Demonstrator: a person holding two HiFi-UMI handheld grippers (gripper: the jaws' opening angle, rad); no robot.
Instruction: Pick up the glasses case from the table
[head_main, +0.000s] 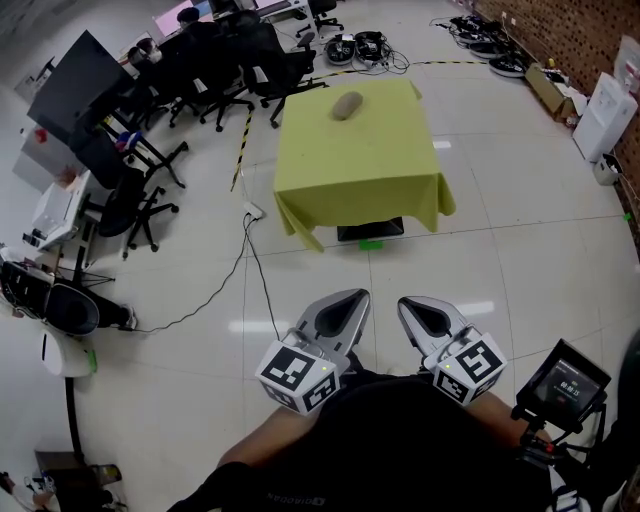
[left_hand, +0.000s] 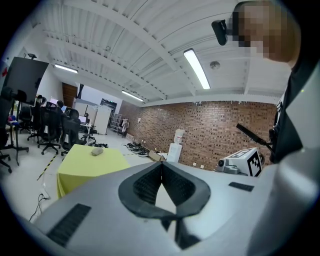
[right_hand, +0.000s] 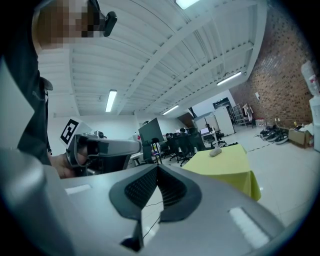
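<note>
The glasses case (head_main: 347, 105), a grey-brown oval, lies on the far part of a table draped in yellow-green cloth (head_main: 360, 165), a few steps ahead of me across the floor. Both grippers are held close to the person's body, far short of the table. My left gripper (head_main: 350, 302) is shut with nothing in it, and my right gripper (head_main: 418, 308) beside it looks shut and empty too. In the left gripper view the case (left_hand: 97, 151) sits small on the table (left_hand: 87, 167) beyond the closed tips (left_hand: 161, 164). The right gripper view shows the case (right_hand: 215, 152) past its own closed tips (right_hand: 157, 167).
Several black office chairs (head_main: 215, 70) and a dark screen (head_main: 75, 85) stand left of the table. Cables (head_main: 245, 262) trail over the tiled floor, with more gear (head_main: 360, 47) behind the table. A brick wall (head_main: 570, 40) and boxes (head_main: 553, 90) line the right side.
</note>
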